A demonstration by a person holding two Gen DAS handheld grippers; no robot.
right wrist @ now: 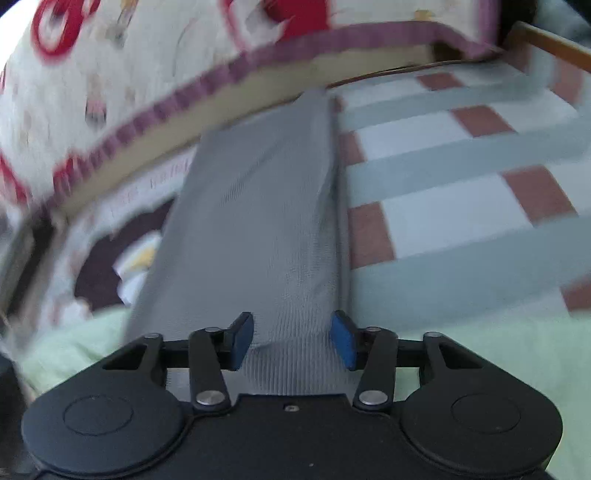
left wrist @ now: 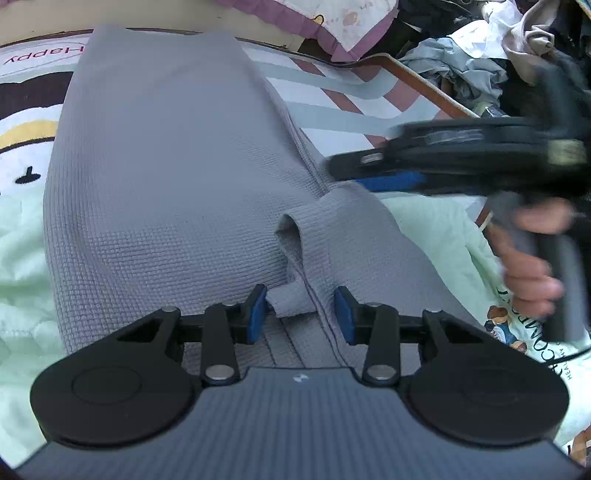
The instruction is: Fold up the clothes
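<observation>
A grey waffle-knit garment (left wrist: 166,177) lies folded lengthwise on my bedding, filling the centre of the left wrist view from the top edge down to my left gripper (left wrist: 301,314), whose blue pads (left wrist: 256,314) stand apart with a small curled flap of the knit between them, touching the left pad only, the right pad clear of it. At the right of that frame my right gripper (left wrist: 391,173) cuts in as a dark, blurred shape held by my hand (left wrist: 528,266), its blue pad just above the garment's right edge and blocking part of the striped sheet (left wrist: 332,110) behind it. A pale green quilt (left wrist: 22,258) spreads under the garment at lower left and right, a printed cushion with a purple border (left wrist: 332,22) sits along the top, and a heap of loose clothes (left wrist: 480,55) fills the upper right corner beyond a wooden rail (left wrist: 424,77). The right wrist view, smeared by motion, shows none of that heap; it shows the same garment (right wrist: 258,221) as a long grey strip running to the upper middle, with the sheet's brown squares (right wrist: 369,236) at the right and the cushion (right wrist: 129,55) across the upper left. There my right gripper (right wrist: 291,339) stands spread over the strip's near end, its pads apart and gripping nothing.
</observation>
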